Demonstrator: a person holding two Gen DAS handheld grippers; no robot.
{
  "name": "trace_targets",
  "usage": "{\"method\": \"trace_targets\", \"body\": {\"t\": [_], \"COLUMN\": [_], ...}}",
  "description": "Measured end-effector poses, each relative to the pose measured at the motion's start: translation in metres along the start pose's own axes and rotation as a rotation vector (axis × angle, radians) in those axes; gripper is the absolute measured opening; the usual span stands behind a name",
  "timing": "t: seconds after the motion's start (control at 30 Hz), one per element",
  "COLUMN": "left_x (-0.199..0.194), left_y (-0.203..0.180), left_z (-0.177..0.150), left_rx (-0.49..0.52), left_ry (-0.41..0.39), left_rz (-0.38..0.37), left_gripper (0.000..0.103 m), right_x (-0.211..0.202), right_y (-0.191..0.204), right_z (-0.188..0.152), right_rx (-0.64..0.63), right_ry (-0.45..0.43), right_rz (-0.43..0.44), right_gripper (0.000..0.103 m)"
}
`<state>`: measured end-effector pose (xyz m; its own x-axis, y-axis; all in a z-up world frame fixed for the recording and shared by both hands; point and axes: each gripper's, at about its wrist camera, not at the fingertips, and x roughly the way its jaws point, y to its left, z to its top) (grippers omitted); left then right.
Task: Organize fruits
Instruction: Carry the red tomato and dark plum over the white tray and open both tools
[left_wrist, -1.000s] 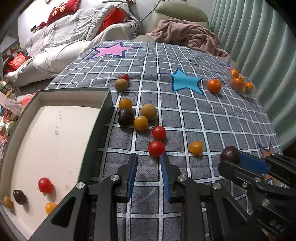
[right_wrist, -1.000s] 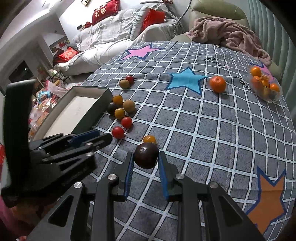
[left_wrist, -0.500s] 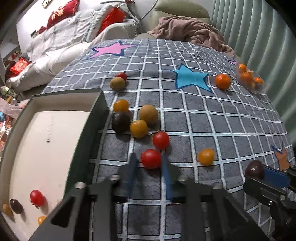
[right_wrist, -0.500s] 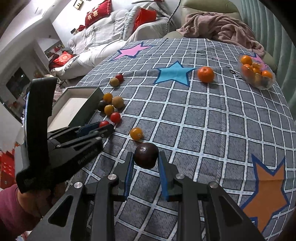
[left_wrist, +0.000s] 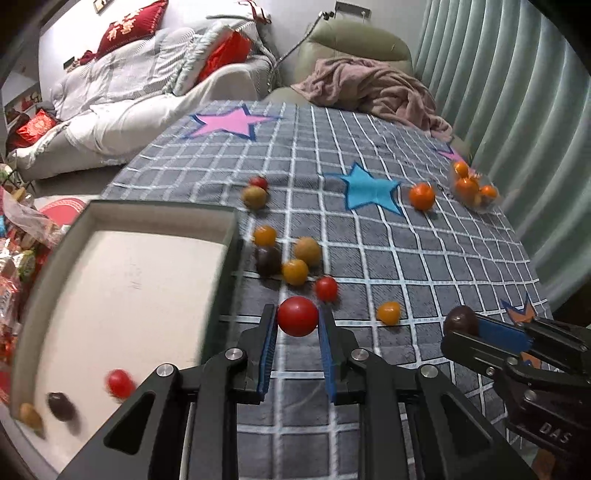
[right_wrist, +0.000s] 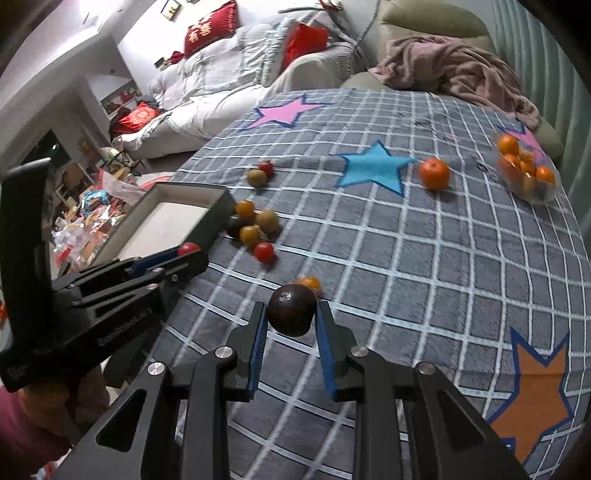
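Observation:
My left gripper (left_wrist: 297, 325) is shut on a red tomato (left_wrist: 297, 316) and holds it just right of the box wall. The box (left_wrist: 147, 212) lies at the left; a red tomato (left_wrist: 119, 383), a dark fruit (left_wrist: 60, 405) and a tan fruit (left_wrist: 29, 412) sit in its near corner. My right gripper (right_wrist: 291, 321) is shut on a dark plum (right_wrist: 291, 309) above the cloth. It also shows in the left wrist view (left_wrist: 460, 319). Several small fruits (left_wrist: 295, 271) lie loose on the checked cloth beside the box.
An orange (left_wrist: 422, 195) and a clear bowl of oranges (left_wrist: 474, 186) sit at the far right. A yellow tomato (left_wrist: 388, 312) lies between the grippers. A sofa (left_wrist: 147, 92) and an armchair with a pink blanket (left_wrist: 369, 88) stand behind the table.
My left gripper has moved forward and closed on the red tomato, which now sits lifted between the fingers. My right gripper still holds the plum and has shifted little.

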<state>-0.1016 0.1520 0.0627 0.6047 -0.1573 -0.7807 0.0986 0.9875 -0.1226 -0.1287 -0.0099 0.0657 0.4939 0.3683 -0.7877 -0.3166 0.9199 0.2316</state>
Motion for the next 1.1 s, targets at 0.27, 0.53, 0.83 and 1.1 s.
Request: {"method": "trace_targets", "body": {"t": [0.27,0.53,0.83,1.1], "left_x": [-0.033,-0.043,-0.014,0.002], "left_y": [0.061,0.133,0.186,0.193], "left_z": [0.002,-0.007,-0.024,-0.031], "left_rx": [-0.045,-0.117,-0.157,-0.150], "left_ry": [-0.036,-0.024,0.081,0.128], "left_rz": [0.073,0.178,0.284,0.302], "left_gripper": [0.024,0.024,0.024,0.024], "right_x": [0.012,0.046,0.104,0.142], "right_y": [0.063,0.131,0.190,0.198], "right_z": [0.021,0.036,0.044,0.043], "right_rx": [-0.097,-0.184,-0.260,-0.280], "right_ry": [0.009,0.060,0.144,0.206], "right_rz": [0.065,0.135,0.156,0.117], "right_gripper": [0.029,0.029,0.029,0.029]}}
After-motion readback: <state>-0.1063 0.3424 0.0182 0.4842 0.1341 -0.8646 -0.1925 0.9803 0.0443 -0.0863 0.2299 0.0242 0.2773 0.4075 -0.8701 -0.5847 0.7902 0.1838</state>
